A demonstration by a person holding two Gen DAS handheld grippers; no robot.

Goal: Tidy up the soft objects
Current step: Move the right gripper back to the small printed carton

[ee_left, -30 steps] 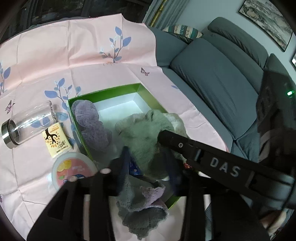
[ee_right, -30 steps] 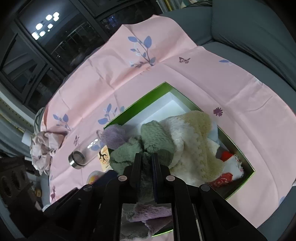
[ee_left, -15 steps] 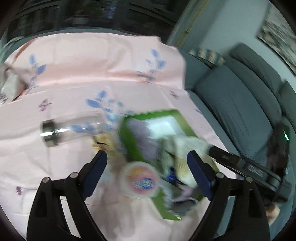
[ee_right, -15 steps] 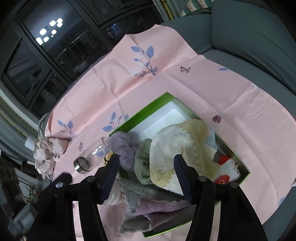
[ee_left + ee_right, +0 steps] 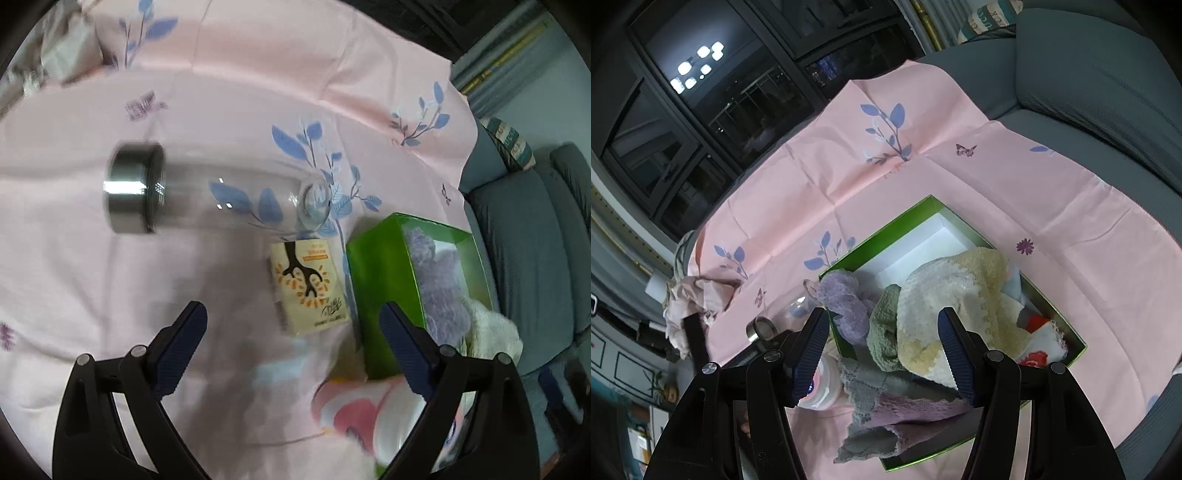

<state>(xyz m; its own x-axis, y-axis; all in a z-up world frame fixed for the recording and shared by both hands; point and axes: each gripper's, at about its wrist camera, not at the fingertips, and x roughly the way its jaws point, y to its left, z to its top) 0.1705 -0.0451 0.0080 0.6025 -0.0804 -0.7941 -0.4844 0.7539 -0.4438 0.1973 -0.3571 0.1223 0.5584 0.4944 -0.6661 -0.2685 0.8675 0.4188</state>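
Observation:
A green box sits on the pink cloth and holds soft cloths: a lilac knit, a green one, a cream and white one, and a grey and mauve cloth hanging over its near edge. My right gripper is open and empty above the pile. My left gripper is open and empty, low over the cloth left of the box, near a small yellow packet. A crumpled pink cloth lies at the cloth's far left edge.
A glass bottle with a metal cap lies on its side left of the box. A round pink-lidded tub sits by the box's near corner. A grey sofa runs behind and right of the pink cloth.
My right gripper has opened, let go of the green cloth and pulled back above the box. My left gripper has opened, left the box and swung left toward the bottle and packet.

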